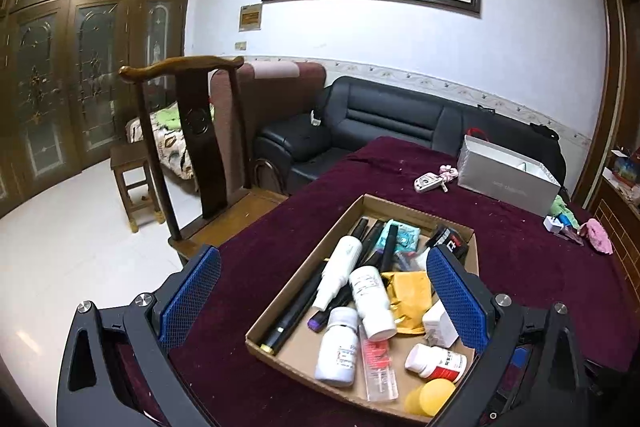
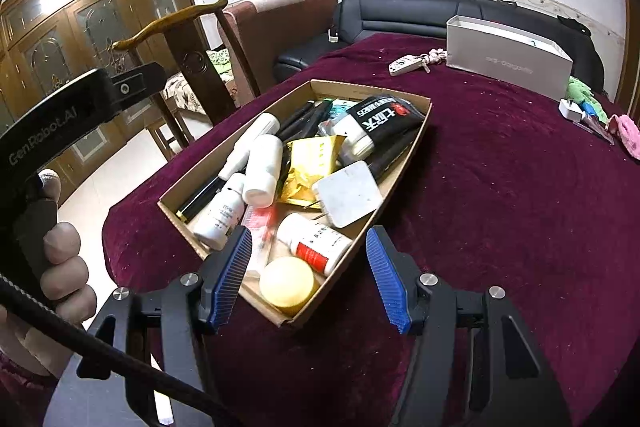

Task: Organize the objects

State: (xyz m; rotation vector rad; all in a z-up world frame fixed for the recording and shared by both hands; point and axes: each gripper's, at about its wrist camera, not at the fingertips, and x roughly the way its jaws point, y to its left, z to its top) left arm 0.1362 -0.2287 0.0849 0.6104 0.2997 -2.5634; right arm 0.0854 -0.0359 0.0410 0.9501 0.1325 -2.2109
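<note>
1. The left gripper is hanging over the box with its jaws spread as wide as they go; nothing is being gripped between them.
2. The right gripper is standing about half open and holding nothing; the box's near corner and a yellow lid are lying between its fingers without touching the pads.
3. Just ahead of it, inside the box, a red-labelled bottle is lying beside a white adapter; a gold sachet is sitting farther in.
4. Well beyond both, keys and a grey bag are resting on the maroon cloth.
5. A hand is gripping the left tool's handle.
</note>
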